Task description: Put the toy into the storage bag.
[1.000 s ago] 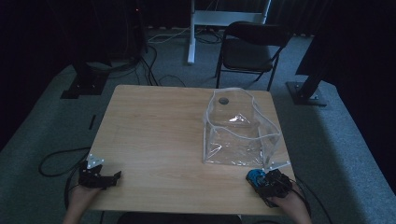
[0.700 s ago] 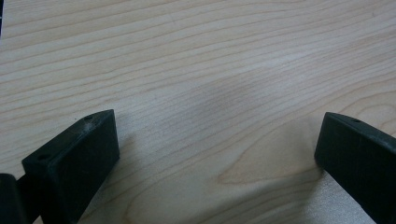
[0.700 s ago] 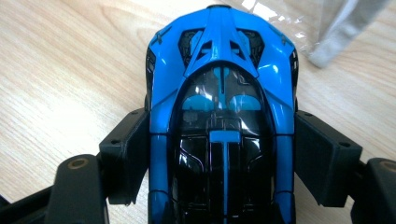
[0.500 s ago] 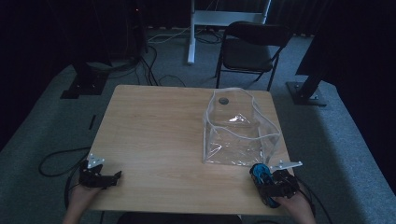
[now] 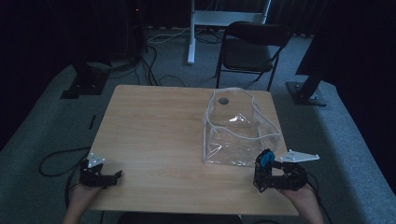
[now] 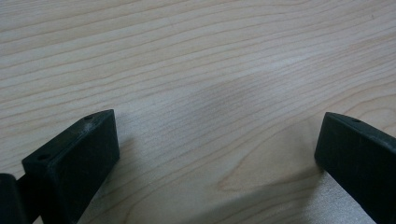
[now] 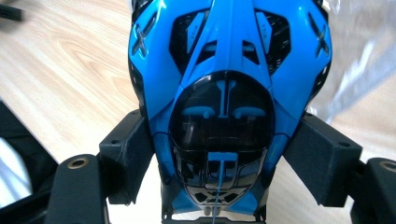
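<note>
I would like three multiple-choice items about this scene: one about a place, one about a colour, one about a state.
1. Where does the clear bag stand on the table?
A. right half
B. left half
C. near left corner

2. What colour is the toy car in the right gripper?
A. red
B. blue and black
C. yellow

3. How is the left gripper?
A. shut on a car
B. shut on the bag
C. open, nothing between its jaws

Answers: 1 A, the high view shows it right of centre; 2 B, the right gripper view shows its blue body; 3 C, bare wood lies between the jaws.

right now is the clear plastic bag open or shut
Open: the clear plastic bag stands upright on the wooden table, its top rim spread wide.
</note>
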Available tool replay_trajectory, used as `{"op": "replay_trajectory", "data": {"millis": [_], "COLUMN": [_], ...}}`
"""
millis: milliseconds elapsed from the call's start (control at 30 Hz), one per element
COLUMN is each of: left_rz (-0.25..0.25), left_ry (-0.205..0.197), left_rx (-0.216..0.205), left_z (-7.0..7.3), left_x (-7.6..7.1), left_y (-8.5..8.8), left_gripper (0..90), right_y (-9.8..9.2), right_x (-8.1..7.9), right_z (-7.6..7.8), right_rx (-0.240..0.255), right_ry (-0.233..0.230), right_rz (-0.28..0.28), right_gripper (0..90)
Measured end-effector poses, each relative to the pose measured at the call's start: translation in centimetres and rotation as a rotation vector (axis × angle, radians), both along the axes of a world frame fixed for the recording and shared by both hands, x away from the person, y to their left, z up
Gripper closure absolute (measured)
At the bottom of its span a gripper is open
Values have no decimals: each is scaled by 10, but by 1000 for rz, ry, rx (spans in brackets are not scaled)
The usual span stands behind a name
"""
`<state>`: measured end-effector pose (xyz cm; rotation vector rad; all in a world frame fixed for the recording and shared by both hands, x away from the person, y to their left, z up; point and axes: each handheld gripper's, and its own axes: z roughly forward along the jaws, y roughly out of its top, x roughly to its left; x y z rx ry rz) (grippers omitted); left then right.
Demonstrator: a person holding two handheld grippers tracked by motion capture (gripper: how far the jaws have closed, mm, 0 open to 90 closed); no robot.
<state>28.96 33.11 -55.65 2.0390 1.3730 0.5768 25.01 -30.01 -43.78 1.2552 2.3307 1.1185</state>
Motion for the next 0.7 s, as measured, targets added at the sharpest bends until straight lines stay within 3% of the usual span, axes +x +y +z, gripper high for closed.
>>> {"op": "replay_trajectory", "data": {"millis": [200, 267, 567, 700], "left_rz": [-2, 7, 36, 36], "left_ry": [0, 1, 0, 4], "left_rx": [-2, -2, -4, -3], "left_z": [0, 0, 0, 0], "left_x": [1, 2, 3, 4], "left_y": [0, -1, -3, -3], "left_gripper": [3, 3, 3, 3], "right_y": [2, 3, 4, 3], "right_x": [1, 3, 4, 6], "right_z": [21, 32, 66, 87], "right_rx": [26, 58, 77, 86], "right_ry": [-57, -82, -160, -208], "right_rz": [12, 16, 39, 51], "right_gripper": [261, 261, 261, 261]}}
